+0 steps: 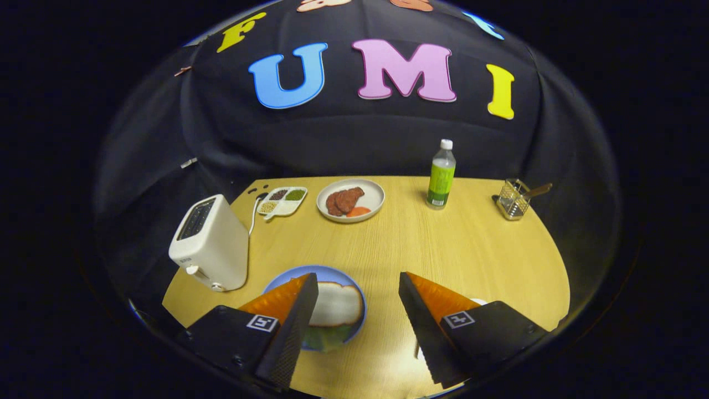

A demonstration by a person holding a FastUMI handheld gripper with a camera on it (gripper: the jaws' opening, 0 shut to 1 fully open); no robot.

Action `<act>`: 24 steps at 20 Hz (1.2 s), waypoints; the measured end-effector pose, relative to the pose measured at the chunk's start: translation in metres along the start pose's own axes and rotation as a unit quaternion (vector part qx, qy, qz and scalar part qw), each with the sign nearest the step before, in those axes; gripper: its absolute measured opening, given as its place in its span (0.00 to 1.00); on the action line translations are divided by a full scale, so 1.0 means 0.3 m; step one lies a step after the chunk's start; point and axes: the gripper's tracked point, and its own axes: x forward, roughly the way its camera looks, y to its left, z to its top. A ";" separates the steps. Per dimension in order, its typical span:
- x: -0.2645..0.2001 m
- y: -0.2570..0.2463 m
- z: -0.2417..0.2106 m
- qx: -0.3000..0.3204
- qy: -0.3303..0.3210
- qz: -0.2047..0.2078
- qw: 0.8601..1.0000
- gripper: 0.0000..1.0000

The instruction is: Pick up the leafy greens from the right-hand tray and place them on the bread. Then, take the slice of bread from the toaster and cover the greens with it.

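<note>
Claw (358, 288) spread wide over the desk (443, 249), holding nothing.

Gripper view: a slice of bread (339, 303) lies on the blue plate (332, 272) just beside the left finger, leafy greens (328, 337) peeking from under its near edge. The white toaster (210, 244) stands left of the plate. Beyond the fingers sit a plate of meat (350, 200), a divided tray (281, 200), a green bottle (441, 174) and a wire holder (514, 199).

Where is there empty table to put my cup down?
Bare wood lies between the open gripper, the white plate and the green bottle, and on toward the wire holder. It is crowded by the toaster and blue plate.
</note>
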 end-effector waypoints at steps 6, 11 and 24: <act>-0.205 0.038 0.263 -0.033 -0.079 0.034 0.996 0.99; -0.343 0.040 0.402 -0.069 -0.136 0.073 0.986 0.99; -0.505 -0.130 0.332 -0.086 -0.164 0.106 0.977 1.00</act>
